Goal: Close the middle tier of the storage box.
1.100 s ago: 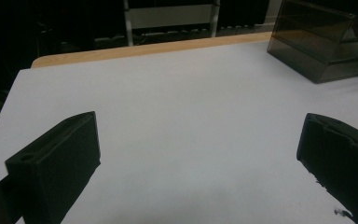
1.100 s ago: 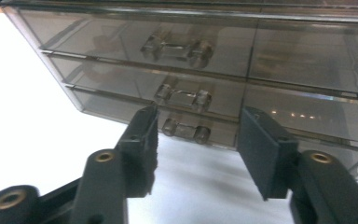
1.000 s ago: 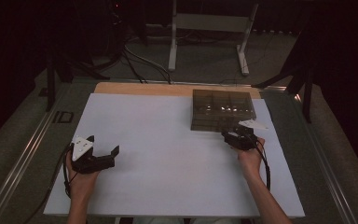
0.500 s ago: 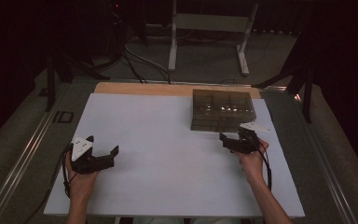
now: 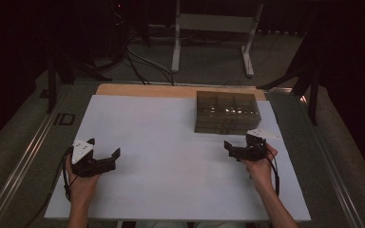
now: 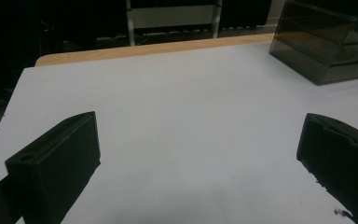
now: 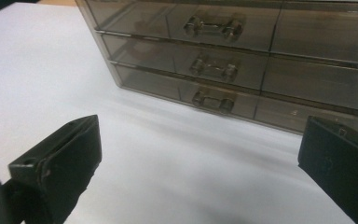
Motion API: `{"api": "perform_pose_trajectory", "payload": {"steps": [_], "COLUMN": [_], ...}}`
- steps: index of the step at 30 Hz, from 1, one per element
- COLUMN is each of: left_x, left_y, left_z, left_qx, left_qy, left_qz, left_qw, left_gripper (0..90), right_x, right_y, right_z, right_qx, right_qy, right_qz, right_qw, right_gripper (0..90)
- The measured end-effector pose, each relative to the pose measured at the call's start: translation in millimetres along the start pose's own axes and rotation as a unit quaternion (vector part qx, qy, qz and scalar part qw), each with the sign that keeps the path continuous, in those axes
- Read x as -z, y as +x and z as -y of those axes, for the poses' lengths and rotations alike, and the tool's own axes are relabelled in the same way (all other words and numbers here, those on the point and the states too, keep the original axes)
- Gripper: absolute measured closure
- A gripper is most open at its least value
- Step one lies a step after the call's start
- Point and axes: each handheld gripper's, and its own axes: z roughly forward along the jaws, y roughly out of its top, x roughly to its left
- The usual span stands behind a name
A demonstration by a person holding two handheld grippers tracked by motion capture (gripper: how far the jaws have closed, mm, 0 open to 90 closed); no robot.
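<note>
A smoky see-through drawer box stands at the far right of the white board. In the right gripper view its front is close, with three small clear handles stacked one above another, the lowest handle nearest the board; the drawers look pushed in. My right gripper sits just in front of the box, its jaws having just been opening, now wide apart with nothing between them. My left gripper rests at the near left, also open and empty, with the box far off to its right.
A wooden strip borders the board's far edge. Beyond the table stand a pale metal frame and loose cables on the floor. Metal rails run along both sides of the table.
The right gripper's jaws have spread from nearly closed to wide apart, and that hand has drawn back a little from the box. The left hand has stayed put.
</note>
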Motion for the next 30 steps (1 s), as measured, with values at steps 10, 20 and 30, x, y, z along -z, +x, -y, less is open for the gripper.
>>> {"api": "perform_pose_trajectory", "payload": {"steps": [10,20,30], "left_x": [1.0,3.0,5.9], "left_y": [-0.5,0.2,1.2], "left_z": [-0.4,-0.8,-1.2], "left_qx": [-0.004,-0.001,0.002], "left_qy": [0.003,0.001,-0.001], "left_qz": [-0.001,-0.001,-0.001], "left_qw": [1.0,1.0,1.0], "left_gripper": [0.9,0.9,0.9], "right_x": [11.1,23.2,33.6], "right_y": [1.7,6.4,5.8], "right_z": [7.3,9.0,14.1], "right_qx": [0.006,0.015,0.014], "right_qy": [-0.006,-0.02,-0.034], "right_qz": [-0.003,-0.006,-0.006], "right_qw": [1.0,0.9997,0.9993], "right_gripper": [0.0,0.0,0.0]}}
